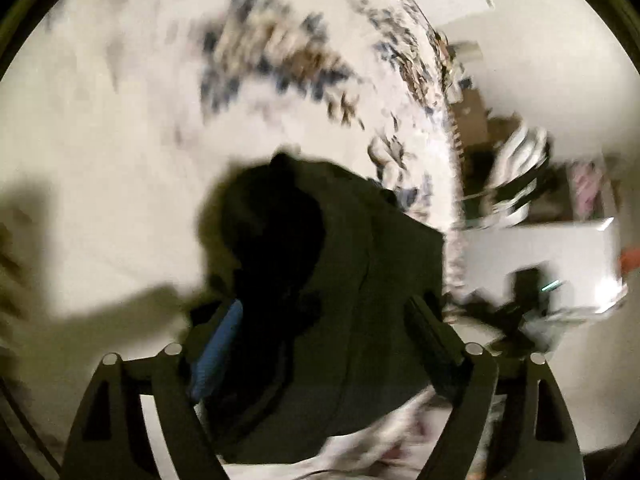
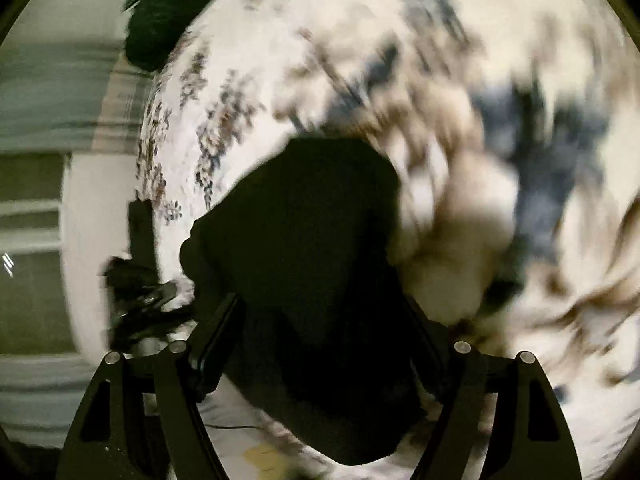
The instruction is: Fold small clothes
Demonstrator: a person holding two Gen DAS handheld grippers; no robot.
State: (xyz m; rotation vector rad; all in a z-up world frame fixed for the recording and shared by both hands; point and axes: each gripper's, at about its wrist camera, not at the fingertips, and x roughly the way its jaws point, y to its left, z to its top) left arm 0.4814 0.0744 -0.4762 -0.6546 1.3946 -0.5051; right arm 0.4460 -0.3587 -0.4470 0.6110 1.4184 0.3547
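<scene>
A dark, near-black small garment (image 1: 340, 240) lies bunched on the white bedspread (image 1: 120, 140) with its blue and brown flower print. In the left wrist view it fills the space between the fingers of my left gripper (image 1: 324, 304), which stand wide apart; the blue pad (image 1: 218, 344) shows beside the cloth, not pressed into it. The right wrist view shows the same dark garment (image 2: 304, 220) under and between the spread fingers of my right gripper (image 2: 322, 300), on the flowered bedspread (image 2: 440, 40). Both views are blurred by motion.
The bed's edge (image 1: 452, 160) runs down the right of the left wrist view, with a white box (image 1: 540, 256) and clutter on the floor beyond. A pale printed cloth (image 1: 380, 440) lies near the camera. A dark green item (image 2: 168, 4) sits at the bed's far corner, and a black device (image 2: 136, 280) at its side.
</scene>
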